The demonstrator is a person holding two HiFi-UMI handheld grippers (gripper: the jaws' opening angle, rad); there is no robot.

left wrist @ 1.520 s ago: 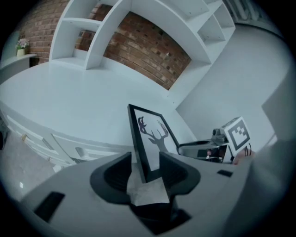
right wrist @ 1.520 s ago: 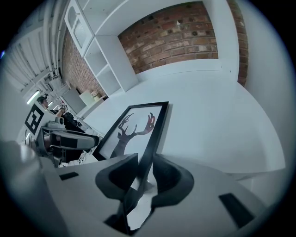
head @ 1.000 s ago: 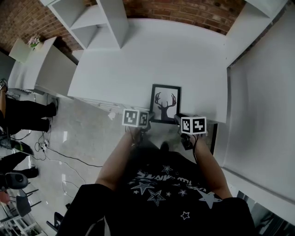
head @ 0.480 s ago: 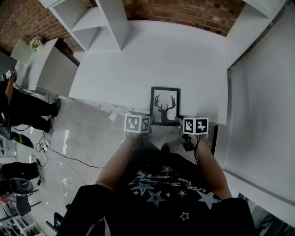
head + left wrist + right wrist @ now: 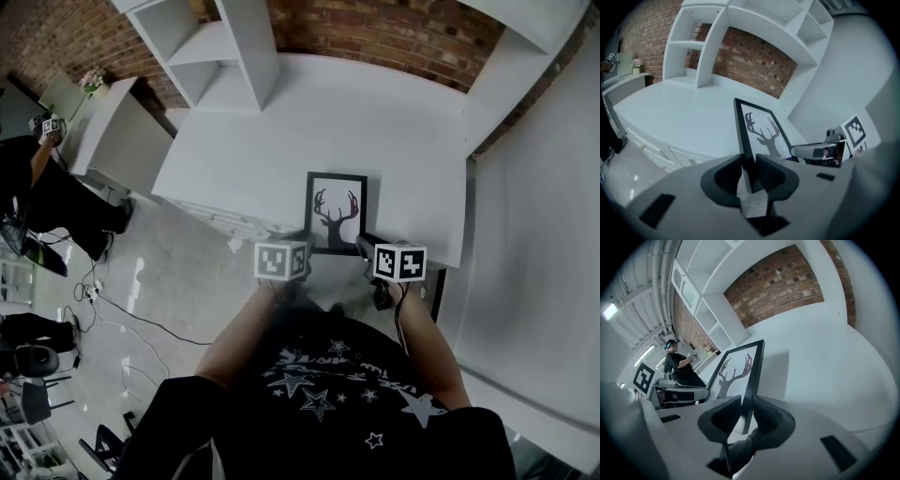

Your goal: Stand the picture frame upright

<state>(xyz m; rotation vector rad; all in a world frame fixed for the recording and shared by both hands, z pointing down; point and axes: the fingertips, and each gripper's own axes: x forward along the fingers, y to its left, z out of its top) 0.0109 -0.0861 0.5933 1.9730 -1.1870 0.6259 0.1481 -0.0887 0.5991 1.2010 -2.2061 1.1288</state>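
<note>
A black picture frame (image 5: 336, 211) with a deer-antler print lies near the front edge of the white table (image 5: 375, 112). It tilts, its near end raised off the surface. My left gripper (image 5: 307, 246) is shut on the frame's left edge (image 5: 740, 126) near the bottom corner. My right gripper (image 5: 364, 246) is shut on the frame's right edge (image 5: 754, 366) near the other bottom corner. Both pairs of jaws have just been closing, with the frame's rim between the pads. In the left gripper view my left gripper (image 5: 749, 166) clamps the rim. In the right gripper view my right gripper (image 5: 746, 411) does the same.
White shelf units (image 5: 225, 47) stand at the table's back left against a brick wall (image 5: 394, 28). A white side panel (image 5: 534, 216) borders the table on the right. A person in black (image 5: 37, 187) stands on the floor far left, beside a low white cabinet (image 5: 112, 131).
Both grippers have risen a little with the frame's near end, which now tilts up from the table. The person at the far left has moved toward the cabinet.
</note>
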